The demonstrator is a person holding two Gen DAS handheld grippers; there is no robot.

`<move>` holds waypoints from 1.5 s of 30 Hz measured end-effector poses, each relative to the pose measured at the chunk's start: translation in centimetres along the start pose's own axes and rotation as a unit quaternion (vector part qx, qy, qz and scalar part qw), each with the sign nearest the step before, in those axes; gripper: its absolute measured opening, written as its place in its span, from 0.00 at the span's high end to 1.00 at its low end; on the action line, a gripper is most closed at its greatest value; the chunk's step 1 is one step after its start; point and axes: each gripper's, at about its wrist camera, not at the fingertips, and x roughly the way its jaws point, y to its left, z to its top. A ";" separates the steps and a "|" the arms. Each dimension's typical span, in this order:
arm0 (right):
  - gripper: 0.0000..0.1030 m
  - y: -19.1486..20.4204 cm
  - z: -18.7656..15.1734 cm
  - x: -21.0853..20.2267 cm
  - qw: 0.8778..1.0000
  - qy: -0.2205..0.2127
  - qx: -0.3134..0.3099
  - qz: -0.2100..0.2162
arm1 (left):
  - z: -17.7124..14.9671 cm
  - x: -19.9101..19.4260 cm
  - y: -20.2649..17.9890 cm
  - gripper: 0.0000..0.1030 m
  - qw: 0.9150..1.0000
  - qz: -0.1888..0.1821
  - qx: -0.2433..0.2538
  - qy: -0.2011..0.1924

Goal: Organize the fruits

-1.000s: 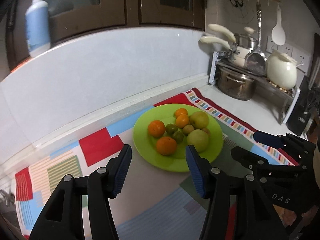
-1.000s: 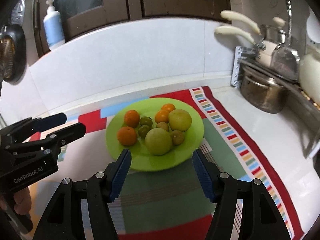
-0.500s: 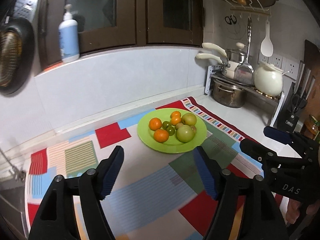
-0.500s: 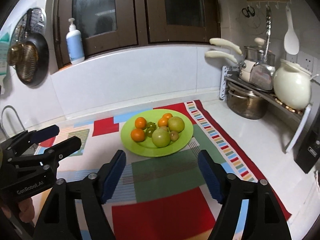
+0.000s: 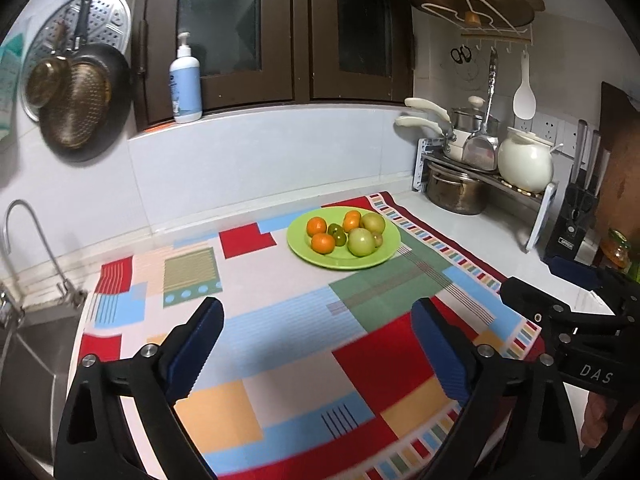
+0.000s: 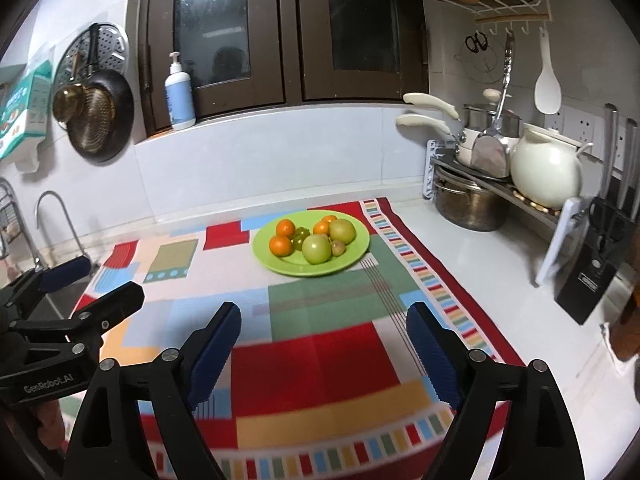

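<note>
Nearest, the left gripper (image 5: 316, 344) and right gripper (image 6: 322, 344) hover side by side above a patchwork mat (image 6: 320, 320), jaws spread wide, holding nothing. Farther along the mat sits a green plate (image 5: 372, 260) piled with oranges (image 5: 323, 242) and green fruits (image 5: 361, 241). Beyond, a pot rack (image 5: 540, 208) stands against the wall.

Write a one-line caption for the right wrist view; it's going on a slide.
Open right gripper above a patchwork mat, facing a green plate of fruit.
</note>
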 end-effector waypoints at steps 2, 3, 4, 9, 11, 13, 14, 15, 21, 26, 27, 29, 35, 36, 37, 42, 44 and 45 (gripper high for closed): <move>0.15 -0.1 -0.7 -1.3 1.000 -0.001 -0.003 -0.001 | -0.5 -1.0 -0.3 0.04 1.000 0.002 -0.003 -0.002; 0.14 -0.2 -0.9 -1.8 1.000 -0.002 -0.002 -0.002 | -0.8 -1.7 -0.5 0.03 1.000 0.004 -0.004 -0.004; 0.14 -0.2 -1.2 -2.3 1.000 -0.004 -0.002 -0.002 | -1.0 -2.1 -0.7 0.03 1.000 0.005 -0.004 -0.005; 0.13 -0.4 -2.5 -5.0 1.000 -0.010 -0.005 -0.001 | -1.9 -4.9 -1.7 0.00 1.000 0.010 0.002 -0.017; 0.13 -0.5 -2.9 -5.9 1.000 -0.010 -0.005 0.001 | -2.2 -5.7 -1.9 0.00 1.000 0.011 0.002 -0.022; 0.13 -0.5 -3.2 -6.4 1.000 -0.010 -0.004 0.003 | -2.4 -6.5 -2.1 0.00 1.000 0.015 0.004 -0.027; 0.13 -0.5 -3.4 -6.8 1.000 -0.010 -0.004 0.006 | -2.6 -6.9 -2.3 0.00 0.999 0.017 0.006 -0.029; 0.13 -0.5 -3.6 -7.0 1.000 -0.010 -0.005 0.006 | -2.7 -7.2 -2.4 0.00 0.999 0.020 0.006 -0.029; 0.13 -0.4 -4.3 -8.6 1.000 -0.012 -0.009 0.012 | -3.3 -8.6 -2.8 0.00 0.999 0.027 0.005 -0.030; 0.13 -0.4 -4.6 -9.3 1.000 -0.014 -0.011 0.017 | -3.7 -9.4 -2.8 0.00 0.999 0.029 -0.001 -0.029; 0.13 -0.4 -4.7 -9.3 1.000 -0.014 -0.013 0.018 | -3.7 -9.5 -2.8 0.00 0.999 0.029 -0.002 -0.030; 0.13 -0.4 -4.8 -9.6 1.000 -0.014 -0.014 0.019 | -3.8 -9.7 -3.0 0.00 0.999 0.029 -0.001 -0.029; 0.13 -0.5 -5.0 -9.9 1.000 -0.014 -0.015 0.021 | -4.0 -9.9 -3.3 0.00 0.999 0.032 0.005 -0.025; 0.13 -0.5 -5.0 -9.9 1.000 -0.013 -0.015 0.020 | -4.0 -9.9 -3.4 0.00 0.999 0.031 0.005 -0.025; 0.13 -0.6 -5.0 -9.9 1.000 -0.012 -0.015 0.021 | -4.1 -10.0 -3.4 0.00 0.999 0.030 0.006 -0.026; 0.13 -0.6 -5.1 -9.9 1.000 -0.012 -0.014 0.021 | -4.2 -10.0 -3.4 0.00 0.999 0.032 0.007 -0.026; 0.13 -0.6 -5.2 -9.9 1.000 -0.011 -0.014 0.020 | -4.2 -10.1 -3.3 0.00 0.999 0.031 0.005 -0.025; 0.13 -0.6 -5.2 -9.9 1.000 -0.011 -0.014 0.020 | -4.3 -10.0 -3.3 0.00 0.999 0.029 0.004 -0.024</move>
